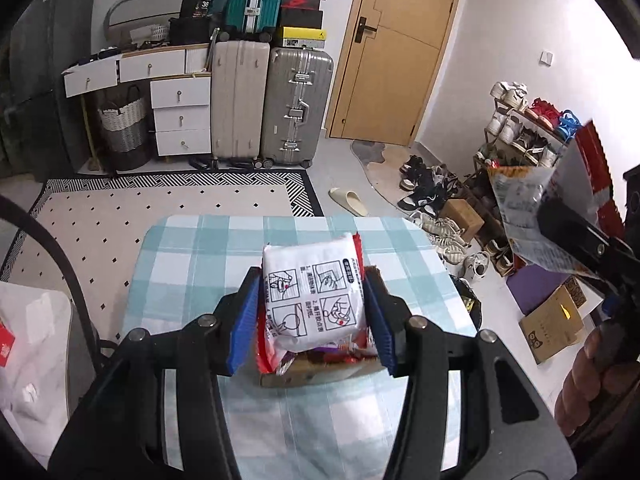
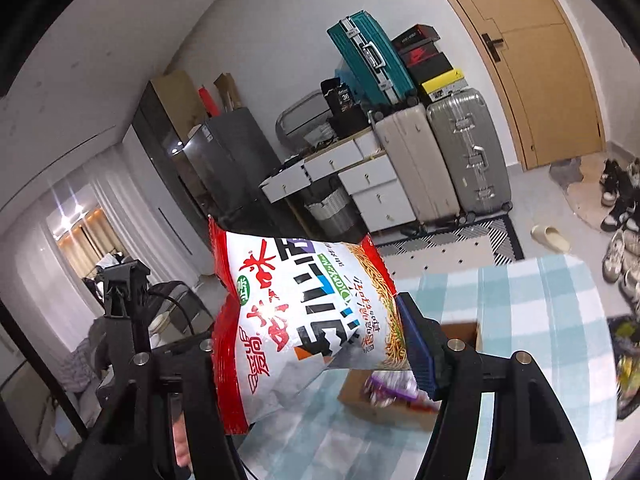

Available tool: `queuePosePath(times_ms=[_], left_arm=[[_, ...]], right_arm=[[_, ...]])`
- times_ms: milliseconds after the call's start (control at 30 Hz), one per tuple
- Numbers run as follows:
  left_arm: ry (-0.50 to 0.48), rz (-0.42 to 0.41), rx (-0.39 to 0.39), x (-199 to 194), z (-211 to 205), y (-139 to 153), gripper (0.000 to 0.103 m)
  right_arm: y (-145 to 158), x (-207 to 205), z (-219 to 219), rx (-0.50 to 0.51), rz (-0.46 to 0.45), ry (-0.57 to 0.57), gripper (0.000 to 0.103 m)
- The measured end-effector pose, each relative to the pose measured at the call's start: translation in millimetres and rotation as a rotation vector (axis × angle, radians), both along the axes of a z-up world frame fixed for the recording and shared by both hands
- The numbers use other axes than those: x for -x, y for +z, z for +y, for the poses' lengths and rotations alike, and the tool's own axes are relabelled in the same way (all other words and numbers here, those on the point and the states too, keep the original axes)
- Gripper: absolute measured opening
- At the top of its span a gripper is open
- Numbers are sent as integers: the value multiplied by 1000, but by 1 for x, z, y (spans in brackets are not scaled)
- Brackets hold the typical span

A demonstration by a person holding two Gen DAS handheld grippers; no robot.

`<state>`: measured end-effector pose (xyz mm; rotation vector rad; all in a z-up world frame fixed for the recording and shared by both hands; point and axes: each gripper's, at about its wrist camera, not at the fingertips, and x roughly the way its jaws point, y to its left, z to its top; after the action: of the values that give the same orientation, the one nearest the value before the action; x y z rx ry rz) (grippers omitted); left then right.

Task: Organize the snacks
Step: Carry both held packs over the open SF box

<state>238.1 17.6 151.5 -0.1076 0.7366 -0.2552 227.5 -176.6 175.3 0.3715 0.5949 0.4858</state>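
Observation:
My left gripper point(image 1: 314, 308) is shut on a white noodle packet point(image 1: 316, 296) with red edges and printed line drawings, held just above a cardboard box point(image 1: 320, 376) that holds more snack packets. My right gripper point(image 2: 316, 344) is shut on a red and white noodle packet point(image 2: 296, 328), held up in the air to the right of the table; it also shows in the left wrist view point(image 1: 552, 196). The box shows below it in the right wrist view point(image 2: 384, 404), with a purple packet point(image 2: 390, 386) inside.
The table has a blue and white checked cloth point(image 1: 200, 264). Suitcases point(image 1: 272, 104), a white drawer unit point(image 1: 180, 116), a door point(image 1: 404, 48) and a shoe rack point(image 1: 520, 128) stand behind. A brown carton point(image 1: 554, 324) lies on the floor at right.

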Motion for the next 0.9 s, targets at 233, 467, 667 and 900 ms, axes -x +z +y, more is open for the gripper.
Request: queuePosePath(times_ms=[233,467,667,900], left_arm=[[-13,81,-10,-54,-25,-40,47],[-76,183,44,-82,-42,-111,47],[-91,215,75,-93,-50,-139,47],[-101,240,108,-117,-49,-165,49]], right_arm=[[-29,-48,7,88,78,-20,65],[-124,-77,3,75,232,-1,65],[-170,-93,-3,16,304,12,65],[-183,-106,-3,5,323,15,65]])
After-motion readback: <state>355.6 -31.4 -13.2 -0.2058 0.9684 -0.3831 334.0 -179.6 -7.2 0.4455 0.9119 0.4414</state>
